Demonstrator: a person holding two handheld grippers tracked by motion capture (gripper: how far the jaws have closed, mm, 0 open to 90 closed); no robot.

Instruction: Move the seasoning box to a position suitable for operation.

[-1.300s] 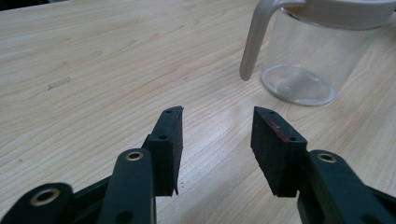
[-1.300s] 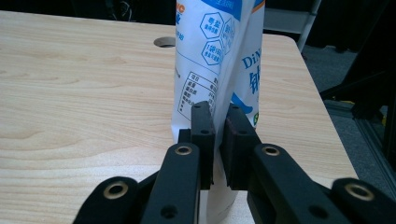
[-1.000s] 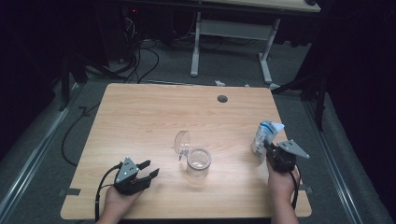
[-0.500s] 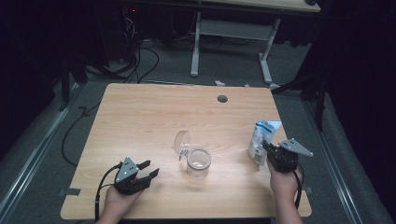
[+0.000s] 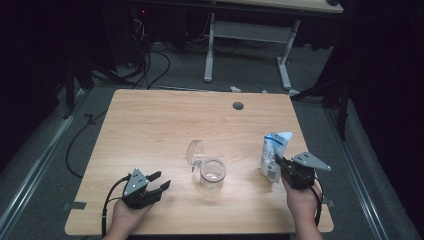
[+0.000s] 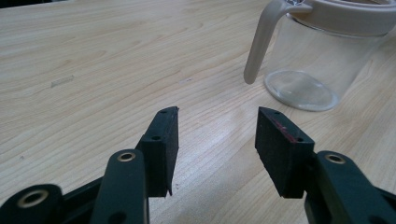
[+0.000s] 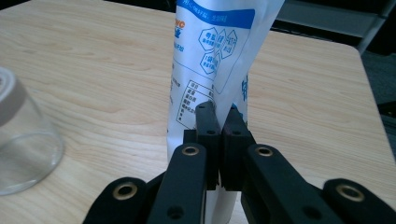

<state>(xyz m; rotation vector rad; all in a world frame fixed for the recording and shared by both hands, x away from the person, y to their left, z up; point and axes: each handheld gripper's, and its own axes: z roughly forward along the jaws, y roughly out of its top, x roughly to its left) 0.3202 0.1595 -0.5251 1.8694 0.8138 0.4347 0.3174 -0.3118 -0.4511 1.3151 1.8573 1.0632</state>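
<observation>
Right claw [image 7: 219, 122] is pinched shut on the thin pouch [image 5: 274, 155]; it could slip or tear if swung toward the jar [image 5: 212, 175], while left claw [image 5: 159, 181] gapes empty

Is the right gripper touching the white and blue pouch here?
Touching. In the right gripper view the right gripper has its jaws pinched shut on an edge of the white and blue pouch, which stands upright between them.

Right gripper [image 5: 278, 165] pinches white pouch [image 5: 273, 154]; left gripper [image 5: 159, 181] rests open near glass jar [image 5: 212, 175].
</observation>
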